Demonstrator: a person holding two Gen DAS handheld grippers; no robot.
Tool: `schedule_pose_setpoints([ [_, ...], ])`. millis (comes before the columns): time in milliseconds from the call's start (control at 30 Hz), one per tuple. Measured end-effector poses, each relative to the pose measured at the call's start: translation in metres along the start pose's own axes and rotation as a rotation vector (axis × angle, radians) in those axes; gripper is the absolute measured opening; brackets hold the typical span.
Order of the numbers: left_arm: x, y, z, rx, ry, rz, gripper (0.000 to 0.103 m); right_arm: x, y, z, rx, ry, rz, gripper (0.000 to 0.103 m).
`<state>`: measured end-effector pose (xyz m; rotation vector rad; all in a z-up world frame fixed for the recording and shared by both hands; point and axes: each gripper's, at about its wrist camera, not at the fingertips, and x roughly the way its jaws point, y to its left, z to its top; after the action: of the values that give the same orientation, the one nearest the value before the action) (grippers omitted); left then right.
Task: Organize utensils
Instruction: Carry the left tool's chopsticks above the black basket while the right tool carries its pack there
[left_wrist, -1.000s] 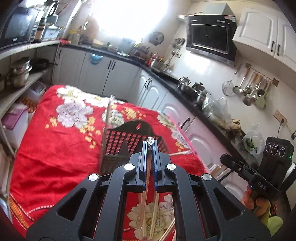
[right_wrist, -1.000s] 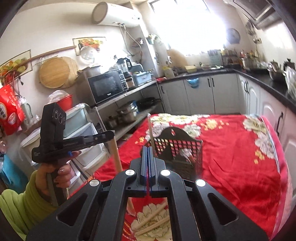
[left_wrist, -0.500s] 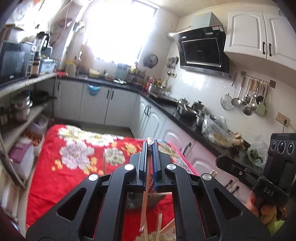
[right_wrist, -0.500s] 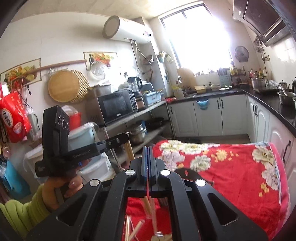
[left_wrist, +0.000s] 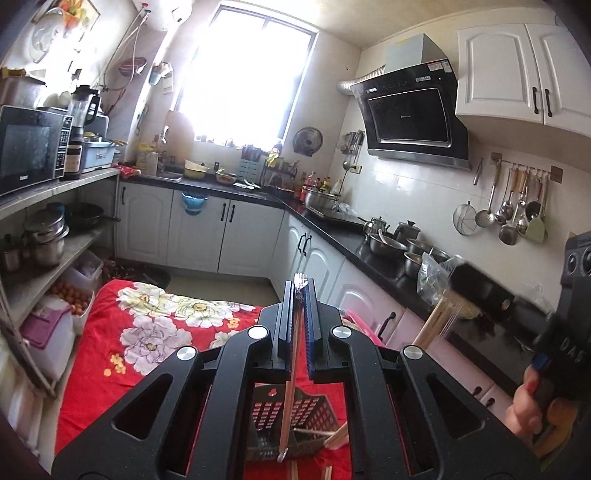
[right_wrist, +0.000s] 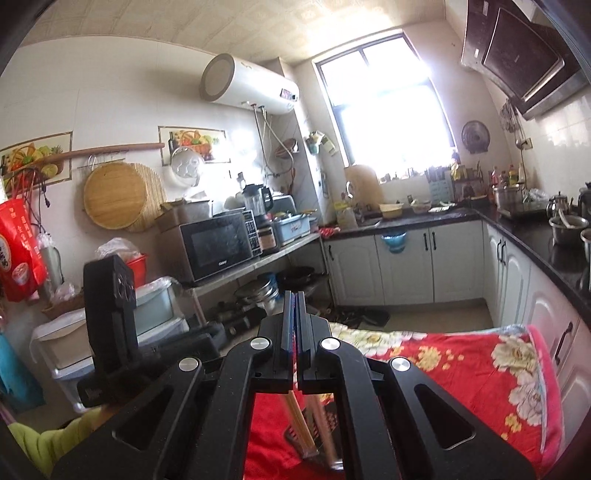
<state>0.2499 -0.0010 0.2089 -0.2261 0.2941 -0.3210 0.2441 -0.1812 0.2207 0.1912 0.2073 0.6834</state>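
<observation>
My left gripper (left_wrist: 300, 286) is shut on a thin wooden-handled fork (left_wrist: 290, 387). Its metal tines poke above the fingers and its shaft hangs down over the black mesh basket (left_wrist: 295, 417). At the right of the left wrist view my right gripper (left_wrist: 458, 275), blurred, is shut on a bunch of wooden chopsticks (left_wrist: 439, 321) that slant down and left. In the right wrist view the right gripper (right_wrist: 294, 295) has its jaws together, and the chopsticks (right_wrist: 301, 424) hang below them above the basket (right_wrist: 327, 415). The left gripper (right_wrist: 214, 336) sits low at the left, held by a hand.
The basket stands on a table under a red floral cloth (left_wrist: 110, 332). Loose chopsticks (left_wrist: 338, 439) lean in and lie beside the basket. White cabinets under a black counter (left_wrist: 332, 236) run behind and along the right. Shelves with a microwave (right_wrist: 218, 245) line the left.
Both grippers have risen with their utensils and tilted up. The basket and table have dropped to the bottom of both views, and more of the kitchen walls and window shows.
</observation>
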Motion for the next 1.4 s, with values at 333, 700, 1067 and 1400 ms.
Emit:
schedule_pose_setpoints([
  [333, 0.035, 0.008, -0.02, -0.013, -0.003, 0.034, 0.002, 0.022, -0.018, -0.002, 0.002, 0.002, -0.029, 0.001],
  [700, 0.052, 0.011, -0.042, 0.015, -0.01, 0.037, 0.003, 0.046, -0.044, -0.031, 0.063, 0.063, -0.064, 0.001],
  [1067, 0.059, 0.019, -0.066, 0.016, 0.014, 0.016, 0.003, 0.059, -0.06, -0.058, 0.121, 0.101, -0.079, 0.001],
  [1400, 0.054, 0.033, -0.086, -0.034, 0.063, 0.013, 0.003, 0.058, -0.068, -0.069, 0.141, 0.107, -0.097, 0.002],
])
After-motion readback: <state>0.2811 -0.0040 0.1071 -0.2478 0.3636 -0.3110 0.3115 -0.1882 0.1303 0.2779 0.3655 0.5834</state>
